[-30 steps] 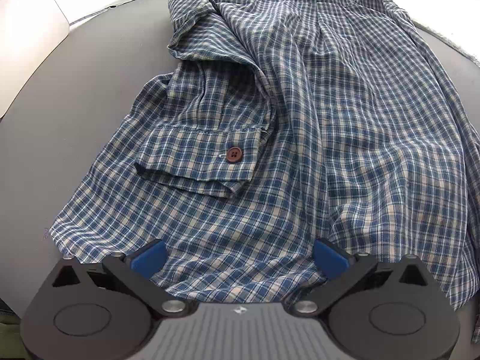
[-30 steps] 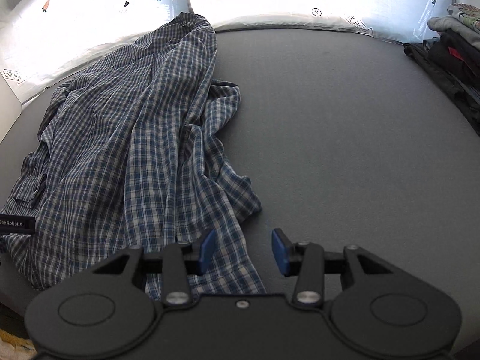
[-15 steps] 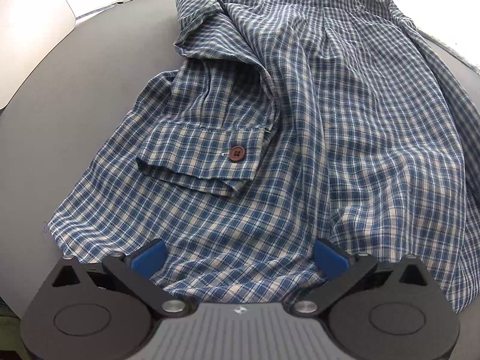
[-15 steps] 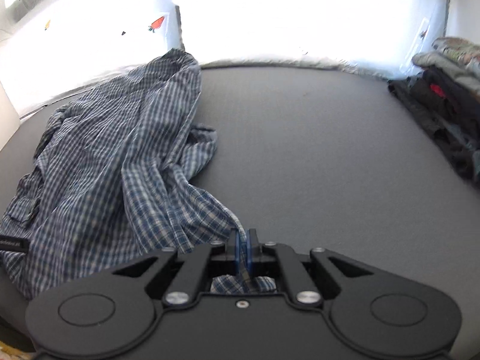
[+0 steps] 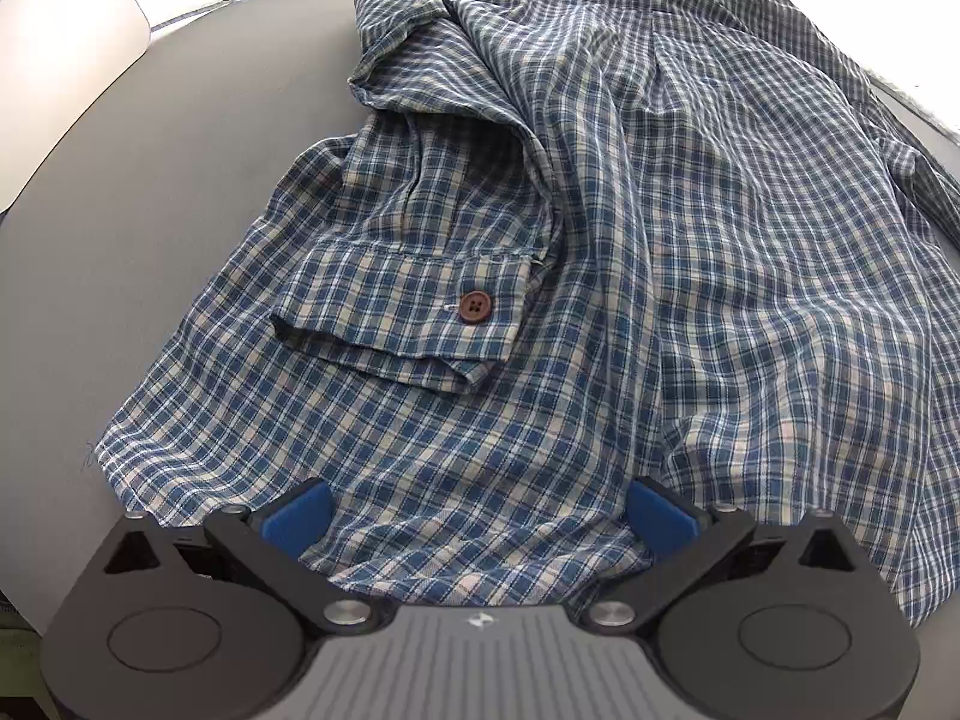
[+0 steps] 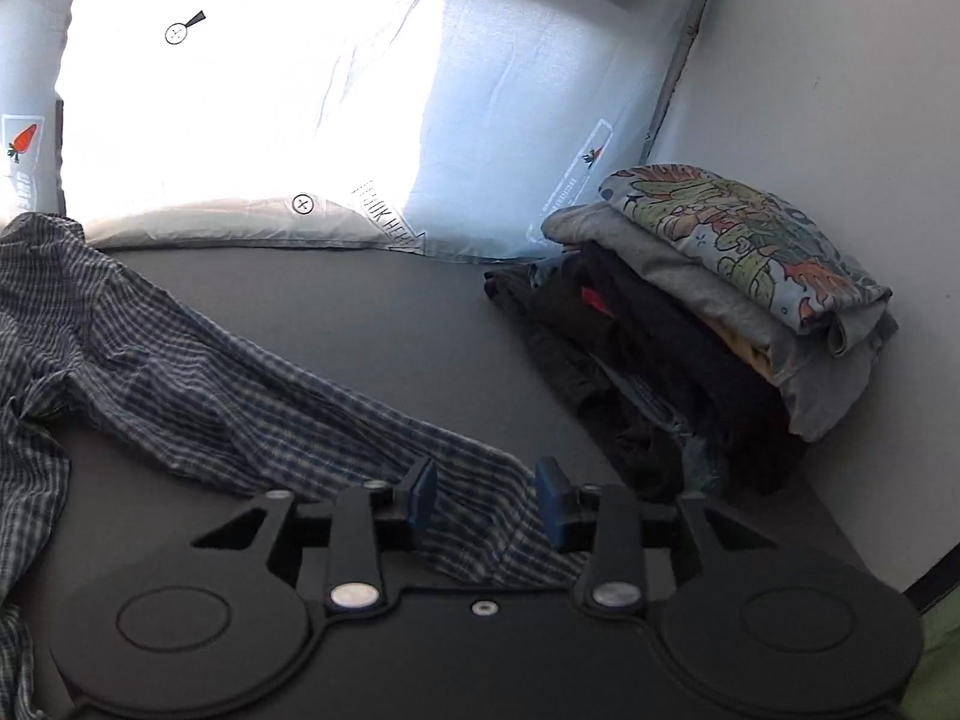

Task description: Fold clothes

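Plaid shirt point(image 6: 180, 384) lying rumpled; right gripper point(image 6: 486, 501) opening over its hem, left gripper point(image 5: 477, 516) gaping above cloth; flatten before folding.

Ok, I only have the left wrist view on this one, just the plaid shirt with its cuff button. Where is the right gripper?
Observer: The right gripper is over a strip of the plaid shirt that is drawn out across the grey surface. Its jaws are opening, with fabric lying between them.
Operator: Anything else on that surface?
Observer: Yes, a stack of folded clothes sits against the wall on the right.
Operator: What's on top of it?
Observer: A folded cartoon-print garment.
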### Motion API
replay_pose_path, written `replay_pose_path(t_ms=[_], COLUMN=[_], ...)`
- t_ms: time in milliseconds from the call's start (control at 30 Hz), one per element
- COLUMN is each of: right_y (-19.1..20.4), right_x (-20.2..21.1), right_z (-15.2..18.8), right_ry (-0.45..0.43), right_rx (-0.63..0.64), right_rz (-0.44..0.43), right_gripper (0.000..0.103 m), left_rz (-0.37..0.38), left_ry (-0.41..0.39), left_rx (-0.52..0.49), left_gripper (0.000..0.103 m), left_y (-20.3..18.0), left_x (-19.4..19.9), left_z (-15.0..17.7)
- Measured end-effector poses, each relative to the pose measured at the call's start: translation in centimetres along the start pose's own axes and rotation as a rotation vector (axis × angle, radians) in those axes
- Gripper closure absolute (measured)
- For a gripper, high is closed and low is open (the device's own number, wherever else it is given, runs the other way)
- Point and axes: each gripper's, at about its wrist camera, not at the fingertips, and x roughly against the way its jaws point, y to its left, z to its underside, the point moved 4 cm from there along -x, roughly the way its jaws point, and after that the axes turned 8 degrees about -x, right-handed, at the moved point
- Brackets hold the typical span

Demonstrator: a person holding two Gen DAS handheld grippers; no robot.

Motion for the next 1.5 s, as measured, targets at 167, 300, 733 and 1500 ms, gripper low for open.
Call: replay_pose_path(t_ms=[167,300,733,1500], right_y=[7.2,12.9,17.3,19.5], right_x=[1.5,3.9,1.9,2.2], right_z=[6.4,9.8,14.6,15.2], right_ry=[0.179,0.241,0.272,0.165], right_rx=[-0.044,-0.036,0.151,-0.164], right_rz=[-0.303,-0.485,-0.364,-0.051], right_gripper=[0.031,0.008,0.000,0.000], left_rz=[-0.002,0.000,0.022,0.516], left_ry=[0.005,0.007,0.010,-0.126], left_rx=[0.010,0.010,-0.149,0.077], left_gripper=[0.000,0.000,0.000,0.101], left_y=[0.0,0.0,0.5,7.6], left_x=[-0.1,0.0,1.0,-5.0], left_z=[-0.1,0.0,-1.1,-14.5])
